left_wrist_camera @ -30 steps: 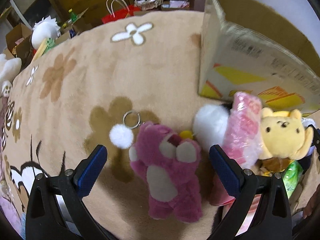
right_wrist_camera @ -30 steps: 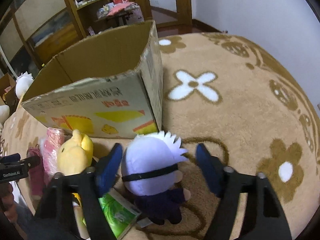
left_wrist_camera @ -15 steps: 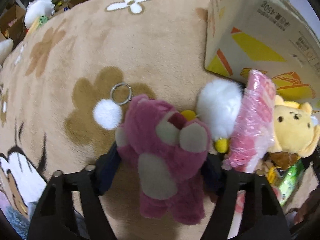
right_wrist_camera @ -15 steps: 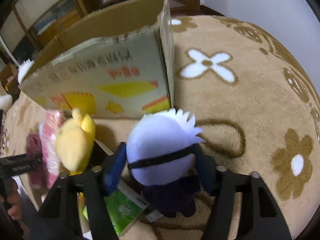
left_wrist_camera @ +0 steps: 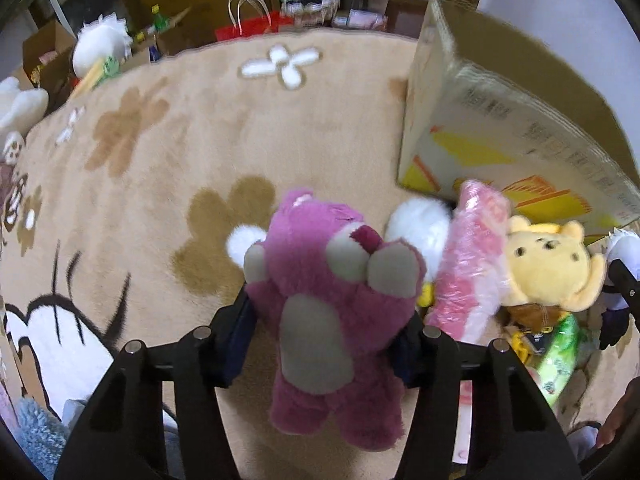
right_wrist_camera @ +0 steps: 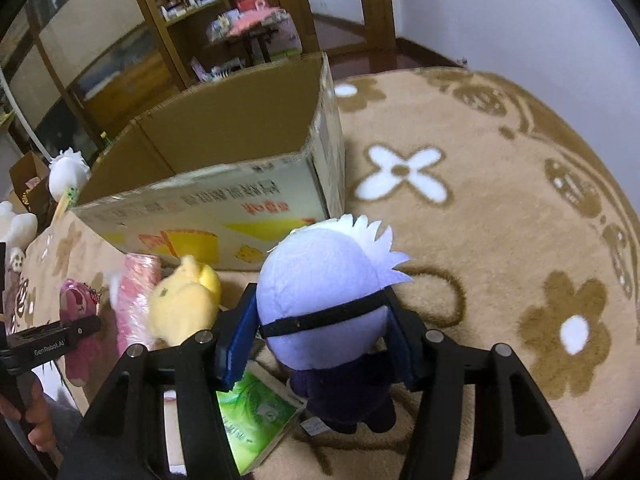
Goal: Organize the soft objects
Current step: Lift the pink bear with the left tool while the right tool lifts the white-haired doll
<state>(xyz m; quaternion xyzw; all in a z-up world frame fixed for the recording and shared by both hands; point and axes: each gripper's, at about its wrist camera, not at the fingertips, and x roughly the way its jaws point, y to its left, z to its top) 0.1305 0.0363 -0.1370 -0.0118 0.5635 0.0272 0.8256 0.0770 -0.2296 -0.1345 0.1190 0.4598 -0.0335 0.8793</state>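
My left gripper (left_wrist_camera: 324, 340) is shut on a pink plush bear (left_wrist_camera: 332, 304) and holds it up off the carpet. My right gripper (right_wrist_camera: 320, 336) is shut on a white-haired plush doll (right_wrist_camera: 324, 300) with a black band over its eyes, lifted a little. An open cardboard box (right_wrist_camera: 224, 168) stands just beyond; it also shows at the right in the left wrist view (left_wrist_camera: 500, 128). A yellow bear plush (left_wrist_camera: 548, 264), a pink wrapped plush (left_wrist_camera: 468, 276) and a white fluffy toy (left_wrist_camera: 416, 224) lie in front of the box.
A green packet (right_wrist_camera: 252, 420) lies under the right gripper. The beige flower carpet (left_wrist_camera: 180, 140) spreads left and far. Boxes, a white plush (left_wrist_camera: 100, 40) and a red bag (left_wrist_camera: 252, 28) line the far edge. Shelves (right_wrist_camera: 160, 40) stand behind the box.
Both grippers closed on their toys and lifted them: the left took the pink bear off the carpet, the right took the white-haired doll. Both views rose and tilted toward the box.
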